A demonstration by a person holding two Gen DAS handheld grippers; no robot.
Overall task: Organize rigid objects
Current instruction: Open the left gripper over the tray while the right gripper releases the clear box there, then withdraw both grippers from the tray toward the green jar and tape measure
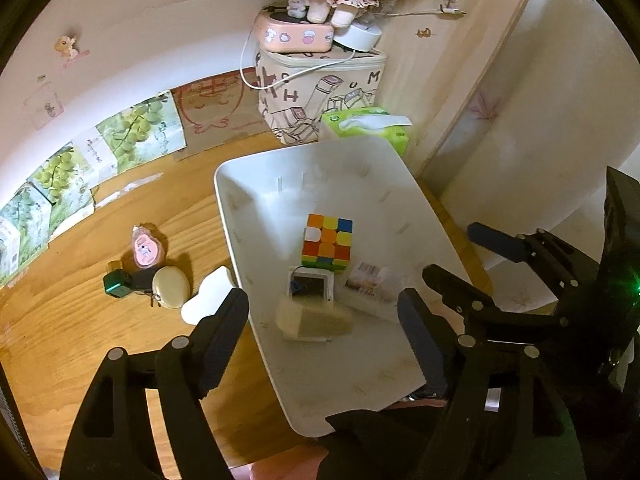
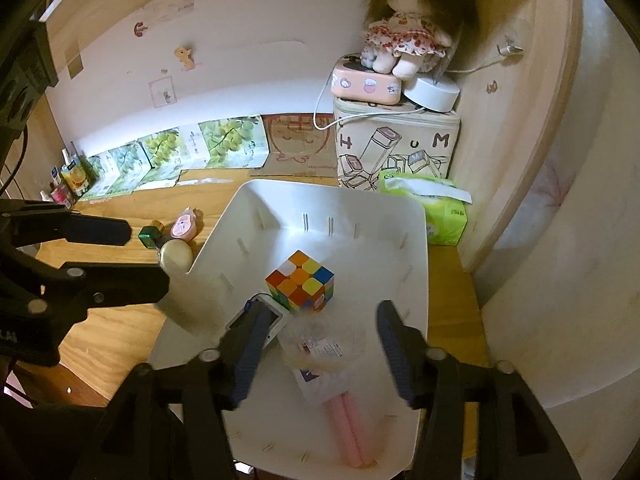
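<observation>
A white bin (image 1: 240,216) (image 2: 416,264) stands on the wooden table. It holds a Rubik's cube (image 1: 327,245) (image 2: 300,286), a small white gadget (image 1: 311,286) (image 2: 276,318), a beige block (image 1: 314,322), and a clear packet with pink sticks (image 1: 370,286) (image 2: 344,408). My left gripper (image 1: 320,340) is open and empty over the bin's near end. My right gripper (image 2: 320,348) is open and empty above the packet. On the table left of the bin lie a pink case (image 1: 146,250) (image 2: 183,229), a cream oval case (image 1: 171,286) (image 2: 176,256), a green box (image 1: 116,283) (image 2: 149,237) and a white piece (image 1: 206,294).
A printed storage box (image 1: 320,92) (image 2: 396,148) with a pink case, a white round device and a doll (image 2: 404,28) stands at the back by the wall. A green tissue pack (image 1: 368,124) (image 2: 440,208) lies beside the bin. Boxes line the back wall (image 2: 160,156).
</observation>
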